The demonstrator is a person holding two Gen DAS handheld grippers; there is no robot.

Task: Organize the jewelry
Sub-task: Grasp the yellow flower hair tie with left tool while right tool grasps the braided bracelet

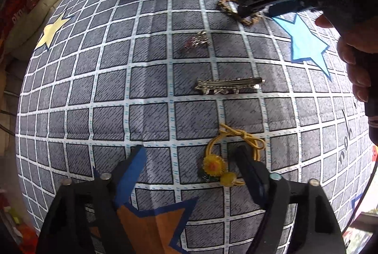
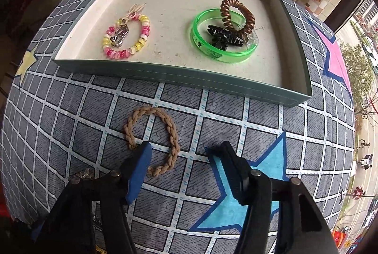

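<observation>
A braided tan hair tie (image 2: 153, 138) lies on the checked cloth just in front of the tray (image 2: 179, 75). My right gripper (image 2: 184, 152) is open with its fingers astride the tie's near right part; it also shows in the left wrist view (image 1: 255, 10) over the tie (image 1: 226, 6). My left gripper (image 1: 189, 159) is open low over the cloth, with a yellow sunflower hair tie (image 1: 224, 159) between its fingers near the right one. A silver hair clip (image 1: 229, 85) and a small silver charm (image 1: 198, 41) lie further ahead.
The tray holds a pink-yellow bead bracelet (image 2: 127, 37), a green bangle (image 2: 222, 41), a brown spiral tie (image 2: 236, 14) and a black claw clip (image 2: 223, 37). The cloth (image 1: 151, 88) has star prints. The table edge curves away at left.
</observation>
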